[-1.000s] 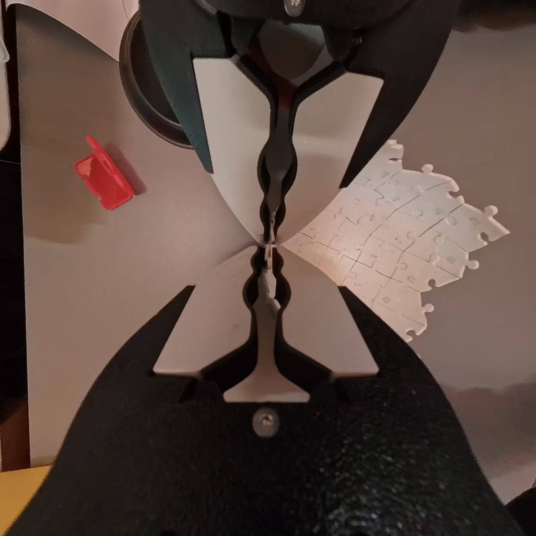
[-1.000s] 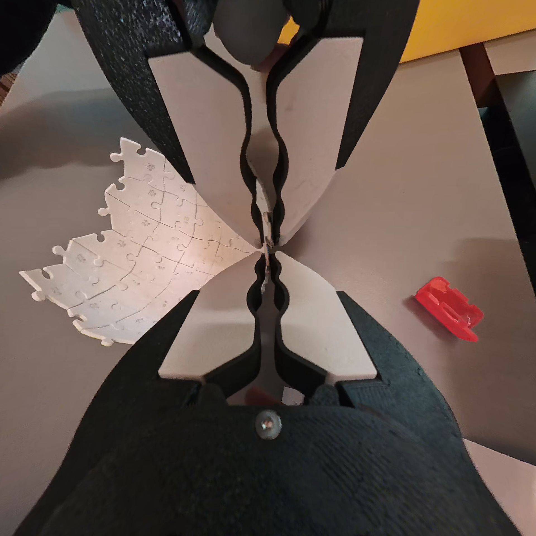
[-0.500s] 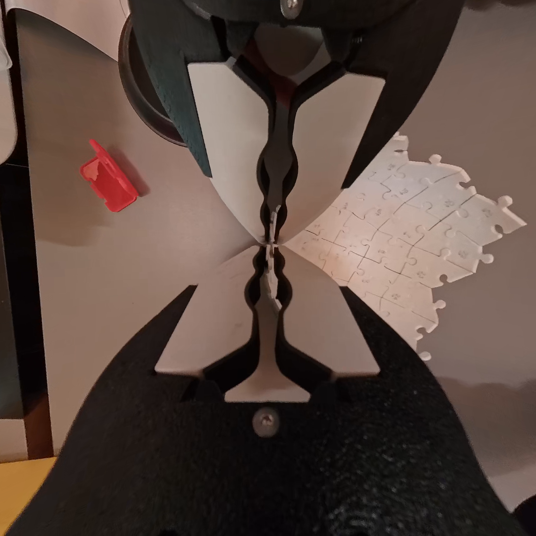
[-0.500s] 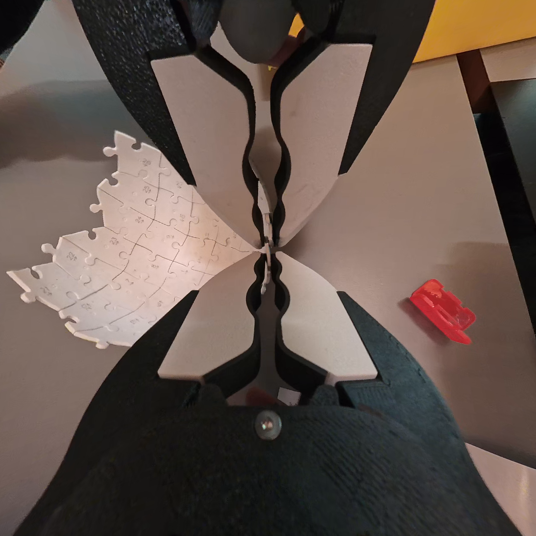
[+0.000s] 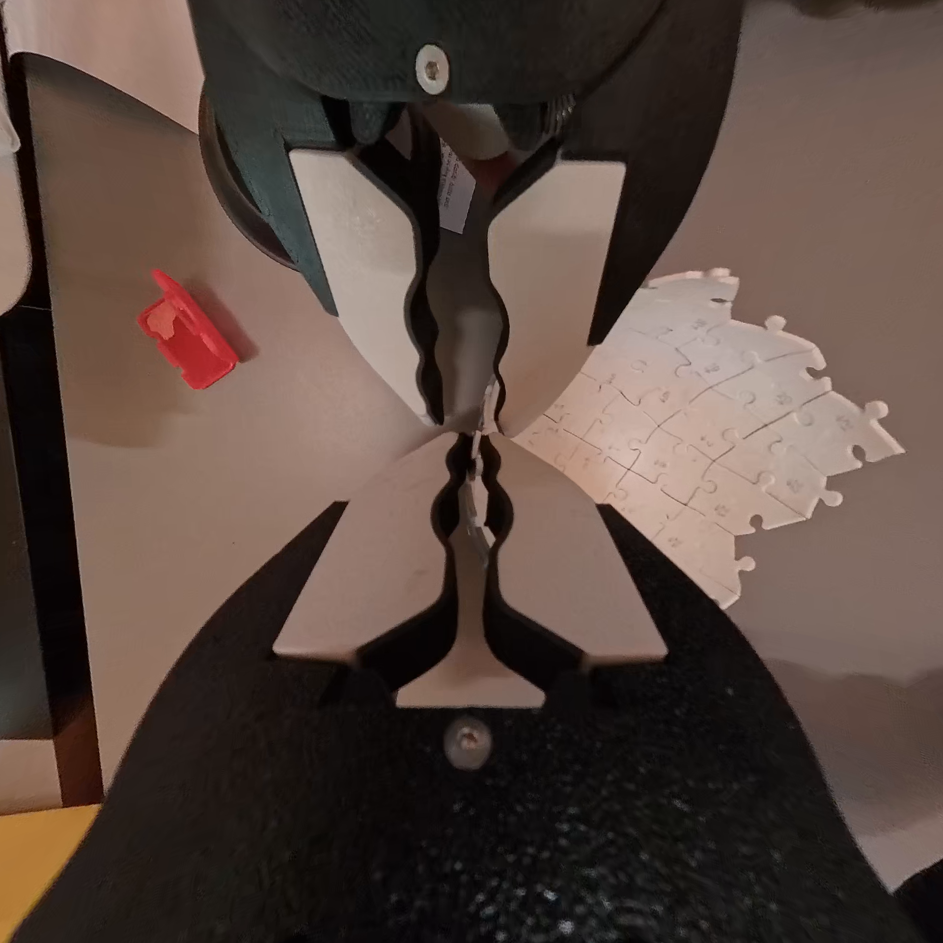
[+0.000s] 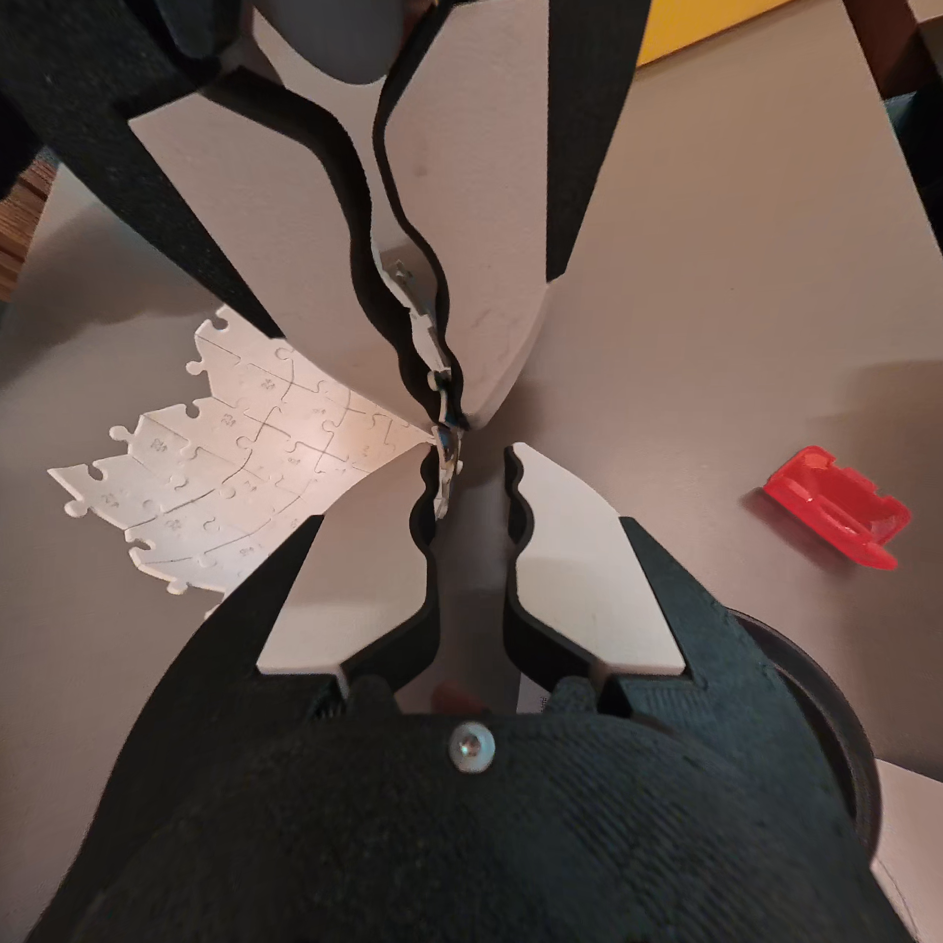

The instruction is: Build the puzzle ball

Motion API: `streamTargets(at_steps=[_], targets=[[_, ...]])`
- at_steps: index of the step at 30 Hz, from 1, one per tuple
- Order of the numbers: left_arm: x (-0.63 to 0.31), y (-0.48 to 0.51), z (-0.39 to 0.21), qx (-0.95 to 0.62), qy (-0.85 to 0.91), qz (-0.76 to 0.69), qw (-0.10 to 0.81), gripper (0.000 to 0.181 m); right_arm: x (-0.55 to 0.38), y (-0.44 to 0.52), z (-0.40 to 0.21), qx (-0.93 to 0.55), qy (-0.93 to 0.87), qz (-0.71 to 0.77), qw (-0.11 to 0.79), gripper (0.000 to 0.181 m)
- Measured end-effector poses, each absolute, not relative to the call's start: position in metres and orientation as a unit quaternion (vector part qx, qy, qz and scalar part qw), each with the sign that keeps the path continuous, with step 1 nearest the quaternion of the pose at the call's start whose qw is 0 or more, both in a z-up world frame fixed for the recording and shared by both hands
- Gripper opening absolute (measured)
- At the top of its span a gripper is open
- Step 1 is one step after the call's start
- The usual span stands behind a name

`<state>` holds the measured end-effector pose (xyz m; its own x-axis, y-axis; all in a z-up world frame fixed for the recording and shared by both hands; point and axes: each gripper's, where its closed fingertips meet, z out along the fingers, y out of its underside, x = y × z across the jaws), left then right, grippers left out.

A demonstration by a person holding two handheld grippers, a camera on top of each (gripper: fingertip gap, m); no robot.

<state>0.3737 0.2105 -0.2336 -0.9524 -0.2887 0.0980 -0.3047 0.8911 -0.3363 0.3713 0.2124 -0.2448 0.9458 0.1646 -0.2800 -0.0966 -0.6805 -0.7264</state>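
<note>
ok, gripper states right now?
Left gripper: shut on the puzzle sheet.
Right gripper: open; the sheet's edge lies against one finger.

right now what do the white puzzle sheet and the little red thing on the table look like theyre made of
The puzzle sheet looks like thin stiff plastic with a matt, slightly translucent white finish: it holds a curve and glows where light falls on it. Card is possible. The red piece looks like moulded glossy plastic, semi-clear, with bright glints along its edges. Both lie by the closed left gripper and the open right gripper.
</note>
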Motion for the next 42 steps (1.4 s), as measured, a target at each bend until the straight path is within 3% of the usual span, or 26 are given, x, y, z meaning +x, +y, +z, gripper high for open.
streamTargets(at_steps=[23,37,42], targets=[[0.375,0.211,-0.238,0.176,-0.968,0.177,0.019,0.005,0.362,0.213,-0.252,-0.882,0.036,0.282,0.374,0.005],[0.372,0.211,-0.235,0.197,-0.958,0.203,0.04,0.005,0.361,0.213,-0.251,-0.905,0.006,0.223,0.361,0.004],[0.373,0.213,-0.229,0.222,-0.946,0.232,0.038,0.014,0.361,0.215,-0.248,-0.909,-0.011,0.196,0.366,0.004]])
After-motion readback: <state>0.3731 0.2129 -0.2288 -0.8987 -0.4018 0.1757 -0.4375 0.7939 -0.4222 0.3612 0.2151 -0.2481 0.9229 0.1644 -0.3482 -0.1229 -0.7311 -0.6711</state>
